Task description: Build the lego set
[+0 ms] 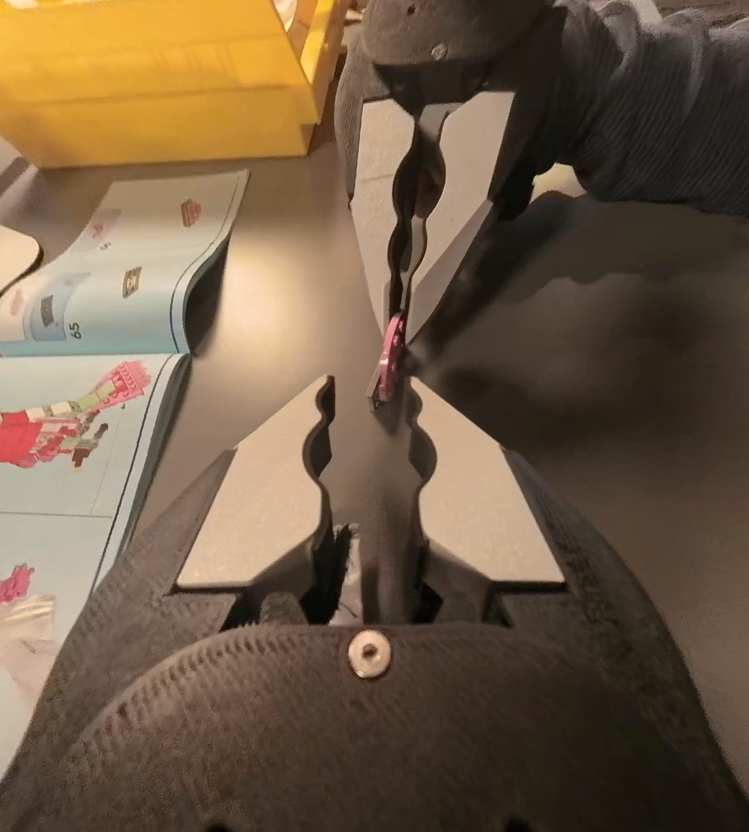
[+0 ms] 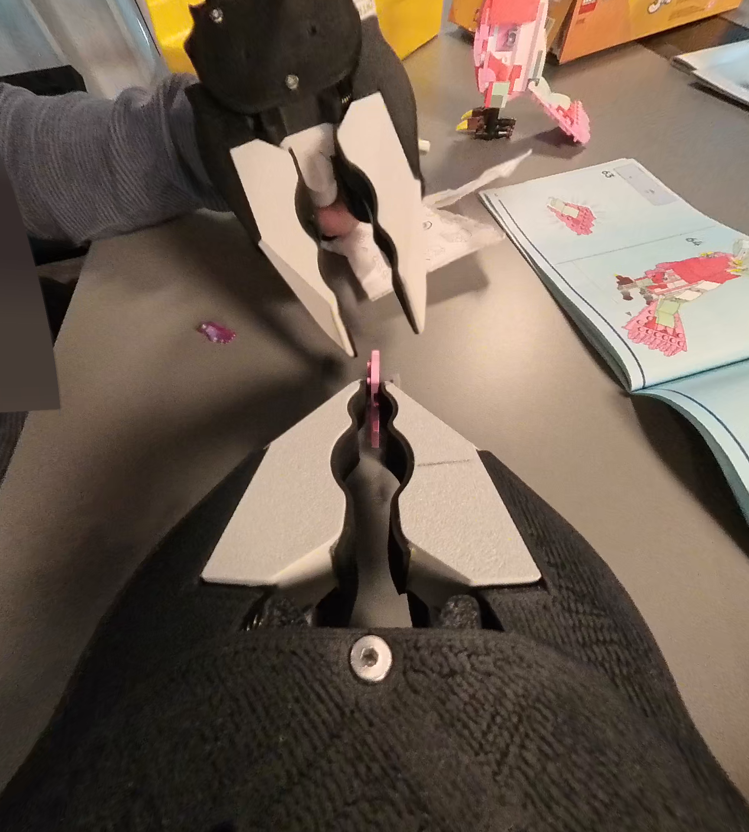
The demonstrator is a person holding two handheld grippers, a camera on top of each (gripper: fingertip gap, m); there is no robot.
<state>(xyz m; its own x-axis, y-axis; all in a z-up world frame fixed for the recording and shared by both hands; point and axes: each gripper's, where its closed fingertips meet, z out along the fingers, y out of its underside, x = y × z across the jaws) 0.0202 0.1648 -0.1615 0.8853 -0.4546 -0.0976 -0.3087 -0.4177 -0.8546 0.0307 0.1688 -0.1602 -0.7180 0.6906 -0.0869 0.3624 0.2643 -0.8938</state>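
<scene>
The right claw is pinching a thin, flat pink plastic building plate edge-on, its pads pressing both faces. The left claw is hovering just ahead of that plate with its jaws partly apart and gripping nothing. A small purple plastic piece is lying on the grey tabletop off to the right claw's left, and an open pale-blue instruction booklet is lying to its right.
</scene>
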